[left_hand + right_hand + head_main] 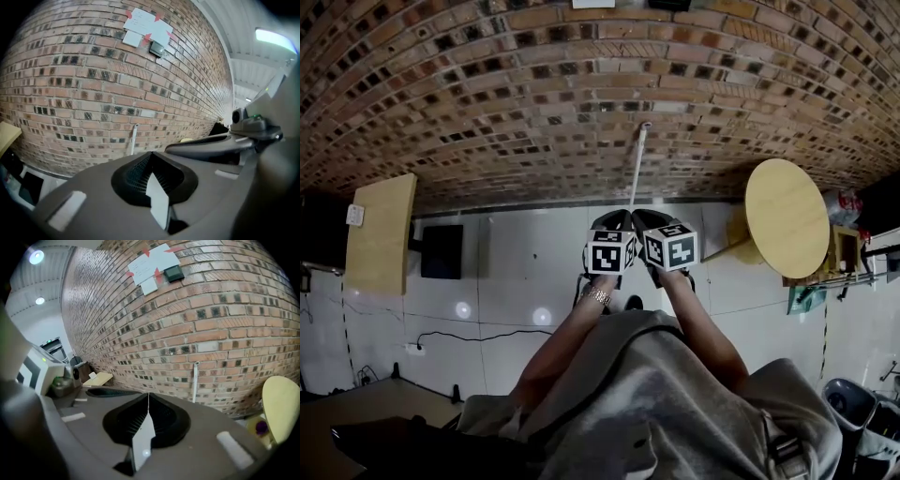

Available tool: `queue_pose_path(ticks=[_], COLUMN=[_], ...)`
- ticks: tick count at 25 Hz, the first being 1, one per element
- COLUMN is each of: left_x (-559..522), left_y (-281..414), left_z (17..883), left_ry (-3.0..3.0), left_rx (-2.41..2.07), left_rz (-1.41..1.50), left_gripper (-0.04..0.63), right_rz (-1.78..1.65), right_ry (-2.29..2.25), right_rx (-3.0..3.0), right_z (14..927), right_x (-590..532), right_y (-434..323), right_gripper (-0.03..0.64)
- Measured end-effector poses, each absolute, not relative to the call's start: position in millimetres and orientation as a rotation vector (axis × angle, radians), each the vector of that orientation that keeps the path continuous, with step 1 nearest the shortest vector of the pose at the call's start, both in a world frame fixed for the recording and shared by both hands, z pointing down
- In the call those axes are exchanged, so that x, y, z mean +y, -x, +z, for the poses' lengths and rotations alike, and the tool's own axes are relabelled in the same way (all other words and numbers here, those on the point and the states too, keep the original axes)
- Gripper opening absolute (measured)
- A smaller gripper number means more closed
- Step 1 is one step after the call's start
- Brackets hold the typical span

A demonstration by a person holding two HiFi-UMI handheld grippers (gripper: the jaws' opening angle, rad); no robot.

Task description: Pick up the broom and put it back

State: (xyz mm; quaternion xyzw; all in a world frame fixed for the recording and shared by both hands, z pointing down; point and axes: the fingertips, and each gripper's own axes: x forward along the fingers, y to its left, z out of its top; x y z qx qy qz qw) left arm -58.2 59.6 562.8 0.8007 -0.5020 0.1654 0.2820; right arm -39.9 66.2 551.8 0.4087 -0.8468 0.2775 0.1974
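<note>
Well, brick wall (534, 94): fills the upper half of the head view and meets the pale tiled floor (525, 253) along a dark base strip.
Round table (787, 217): light wood, at the right, near the base of the wall.
Wooden board (382, 234): at the left, well apart from the table.
Arms: both bare forearms reach straight forward and side by side from a grey garment (675, 394). There is a metal band (597, 296) on the left wrist.
Left gripper (612, 218): its own view shows the jaws pressed flat together along one seam (151, 154). Nothing is between them and they touch nothing.
Right gripper (650, 218): jaws likewise closed tight on nothing (148, 395). It is held level and just beside the left one, pointing at the wall.
Marker cubes: left (610, 251) and right (671, 246) sit next to each other, printed with black-and-white squares.
Broom (637, 164): only its pale handle shows, leaning upright with its top against the brick, straight ahead of both grippers (133, 139) (195, 380) and apart from them. Its lower end is hidden behind the grippers.
Papers (147, 26) (152, 266): white sheets fixed high on the wall with red tape. The writing is too small to read.
Dark box (156, 48): on the wall, touching the papers' lower edge.
</note>
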Motion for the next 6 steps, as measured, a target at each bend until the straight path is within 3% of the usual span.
queue_pose_path(ticks=[6], left_x=[57], left_y=[36], left_z=[560], left_ry=[-2.144], left_rx=[-1.334], left_rz=[0.437], left_gripper=[0.005], right_rz=[0.714], right_ry=[-1.168], right_rx=[-2.375], right_z=[544], right_x=[58], right_y=[19], right_gripper=[0.0])
